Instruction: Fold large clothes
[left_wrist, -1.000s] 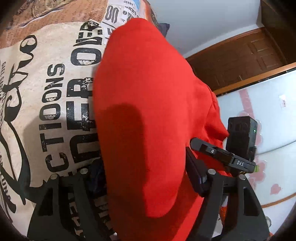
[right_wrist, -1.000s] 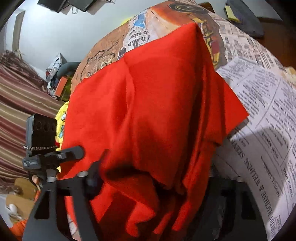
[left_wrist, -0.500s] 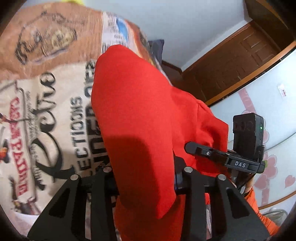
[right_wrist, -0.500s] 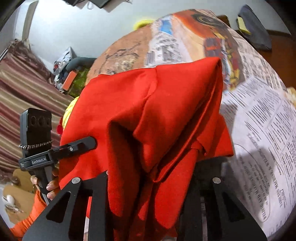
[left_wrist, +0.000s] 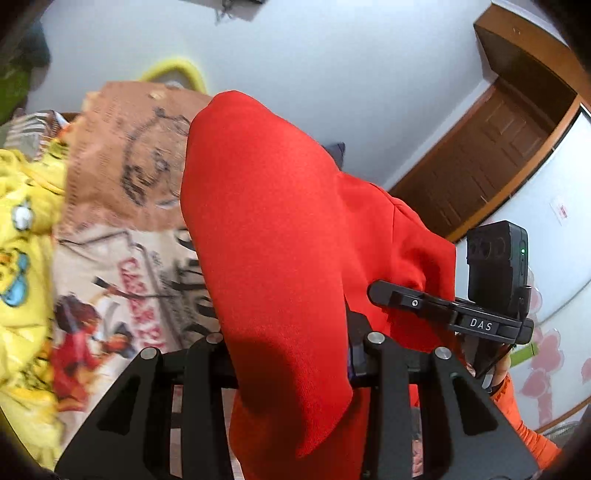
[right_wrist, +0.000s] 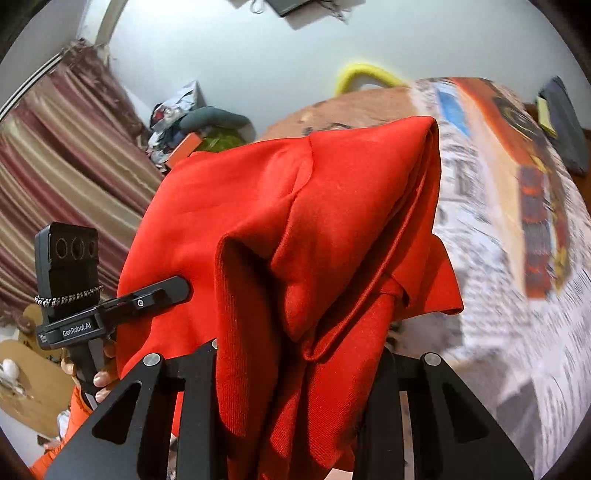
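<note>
1. The left gripper and the right gripper each pinch the red garment, which hangs above the printed bedcover.
2. I judge the folding is unfinished: the cloth is bunched, not yet flat.

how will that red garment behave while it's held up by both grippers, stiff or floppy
Probably floppy: the red garment drapes in soft folds over the right gripper. It likely sags between grips, bunching at the left gripper. Seems light; it hangs without stretching taut.
</note>
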